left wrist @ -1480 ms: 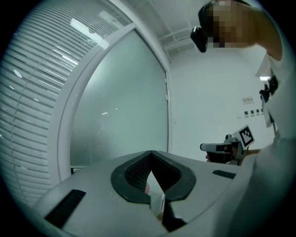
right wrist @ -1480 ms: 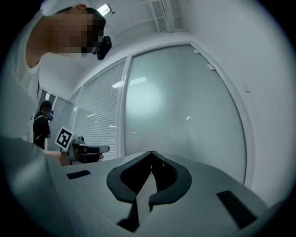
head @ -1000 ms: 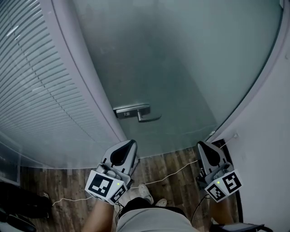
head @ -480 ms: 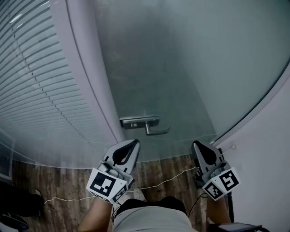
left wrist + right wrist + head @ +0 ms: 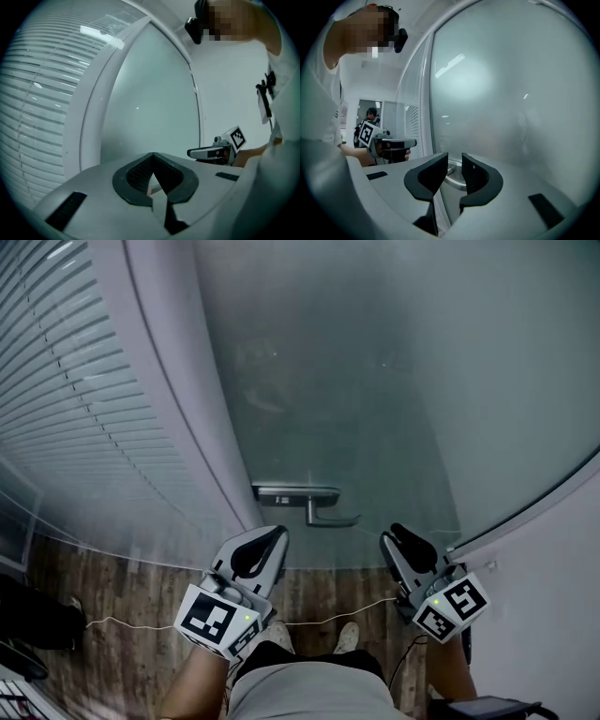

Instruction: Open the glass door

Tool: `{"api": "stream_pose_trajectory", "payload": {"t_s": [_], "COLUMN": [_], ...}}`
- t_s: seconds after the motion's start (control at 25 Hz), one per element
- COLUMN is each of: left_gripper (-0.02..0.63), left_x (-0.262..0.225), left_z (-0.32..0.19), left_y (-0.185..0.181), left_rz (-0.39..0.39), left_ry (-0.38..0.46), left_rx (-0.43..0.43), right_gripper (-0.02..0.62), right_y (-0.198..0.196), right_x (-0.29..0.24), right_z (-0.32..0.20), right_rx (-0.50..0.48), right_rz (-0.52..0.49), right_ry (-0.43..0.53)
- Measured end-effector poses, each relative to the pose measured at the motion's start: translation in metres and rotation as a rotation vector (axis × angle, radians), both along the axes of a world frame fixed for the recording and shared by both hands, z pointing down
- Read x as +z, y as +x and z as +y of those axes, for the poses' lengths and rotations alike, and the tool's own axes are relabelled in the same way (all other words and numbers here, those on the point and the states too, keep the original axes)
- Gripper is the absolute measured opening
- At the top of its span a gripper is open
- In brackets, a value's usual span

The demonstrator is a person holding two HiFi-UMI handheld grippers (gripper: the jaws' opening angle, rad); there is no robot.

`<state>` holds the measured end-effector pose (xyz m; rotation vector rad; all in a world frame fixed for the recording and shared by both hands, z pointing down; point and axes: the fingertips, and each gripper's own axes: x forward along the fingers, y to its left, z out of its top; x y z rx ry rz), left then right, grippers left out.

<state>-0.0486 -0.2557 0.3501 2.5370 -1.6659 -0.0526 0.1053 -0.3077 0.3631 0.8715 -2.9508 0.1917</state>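
The glass door [image 5: 375, 381] is a tall frosted pane, grey-green and cloudy, closed in a pale frame [image 5: 173, 399]. Its metal handle [image 5: 314, 502] is a flat plate with a lever reaching to the right. It sits just ahead of both grippers, and the lever's end is near the right gripper [image 5: 398, 535], slightly to that gripper's left and clear of it.

The right gripper's jaws have just been opening and now stand a small way apart, gripping nothing. In the right gripper view the lever [image 5: 453, 177] shows through the gap, beyond the tips, with neither pad on it. The left gripper [image 5: 272, 535] has its tips together and holds nothing. It is low in front of the door's edge, beside the frame.

The head view alone shows the wood floor [image 5: 122, 587] under both grippers, a thin cable [image 5: 328, 610] lying across it, and slatted blinds [image 5: 66, 399] off to the left gripper's left. Only the right gripper view shows a second person [image 5: 371, 112] standing far behind the left gripper. The left gripper view shows the right gripper side-on against a white wall [image 5: 229, 84].
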Motion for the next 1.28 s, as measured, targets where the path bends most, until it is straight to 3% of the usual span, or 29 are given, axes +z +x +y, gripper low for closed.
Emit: {"api": "stream_pose_trajectory", "payload": {"t_s": [0.24,0.72,1.0,1.16,1.2,1.28], "left_gripper": [0.000,0.000,0.000,0.000,0.000,0.000], "left_x": [0.005,0.028,0.035,0.035,0.035,0.034], "left_z": [-0.003,-0.004,-0.001,0.000,0.000,0.000], "left_y": [0.008,0.002,-0.003,-0.001,0.000,0.000], "left_rz": [0.008,0.010,0.004,0.003,0.003,0.005], "left_ry": [-0.028,-0.081,-0.096,-0.097,-0.096,-0.095], "left_rx": [-0.069,-0.124,-0.130,-0.126,-0.125,-0.124], "right_gripper": [0.162,0.265,0.265,0.263,0.256,0.173], "right_y": [-0.013,-0.044,-0.051,-0.052,-0.052,-0.051], "right_x": [0.025,0.099,0.128,0.124,0.124,0.123], "right_z": [-0.020,-0.035,-0.035,-0.037,-0.039,-0.043], "right_rx": [-0.139,-0.311,-0.327,-0.300,-0.289,-0.265], "right_rz": [0.094,0.324,0.490,0.468,0.467,0.471], "right_ry": [-0.027,-0.110,-0.080,-0.092,-0.094,-0.087]}}
